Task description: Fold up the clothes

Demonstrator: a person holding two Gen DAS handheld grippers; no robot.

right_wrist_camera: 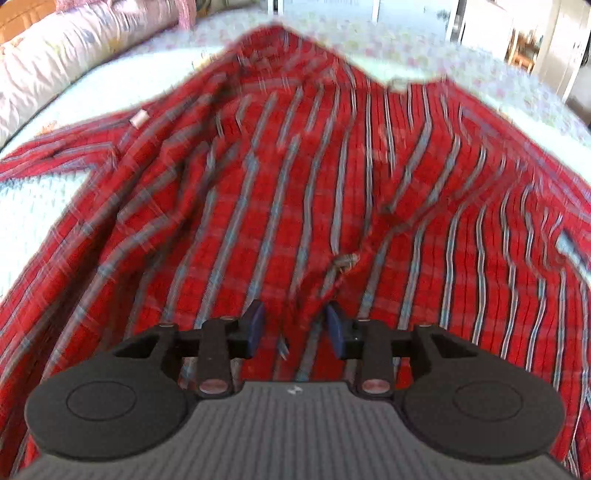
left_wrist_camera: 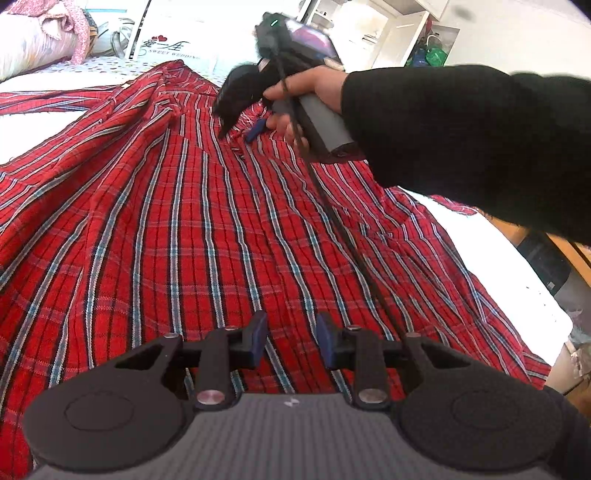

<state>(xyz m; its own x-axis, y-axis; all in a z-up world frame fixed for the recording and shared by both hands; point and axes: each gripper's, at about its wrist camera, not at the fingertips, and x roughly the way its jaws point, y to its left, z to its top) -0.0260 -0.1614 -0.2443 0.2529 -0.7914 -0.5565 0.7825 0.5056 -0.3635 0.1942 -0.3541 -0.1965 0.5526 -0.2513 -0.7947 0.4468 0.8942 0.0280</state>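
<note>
A red plaid shirt [left_wrist_camera: 207,229] lies spread over a white bed [left_wrist_camera: 33,125], with creases and a raised fold near its collar. My left gripper [left_wrist_camera: 291,341] hovers low over the shirt's lower part, its blue pads apart with only flat cloth showing between them. A hand in a black sleeve [left_wrist_camera: 461,129] holds my right gripper [left_wrist_camera: 240,131] at the upper middle of the shirt. In the right wrist view, which is blurred, the right gripper [right_wrist_camera: 295,328] is open, and a ridge of the shirt [right_wrist_camera: 258,184] rises between its pads without being pinched.
A rolled quilt [left_wrist_camera: 33,44] and a white box with printed lettering [left_wrist_camera: 173,40] stand at the bed's far end. White cabinets [left_wrist_camera: 399,33] are behind. The bed's edge runs along the right, with a dark object [left_wrist_camera: 546,258] on the wooden floor below.
</note>
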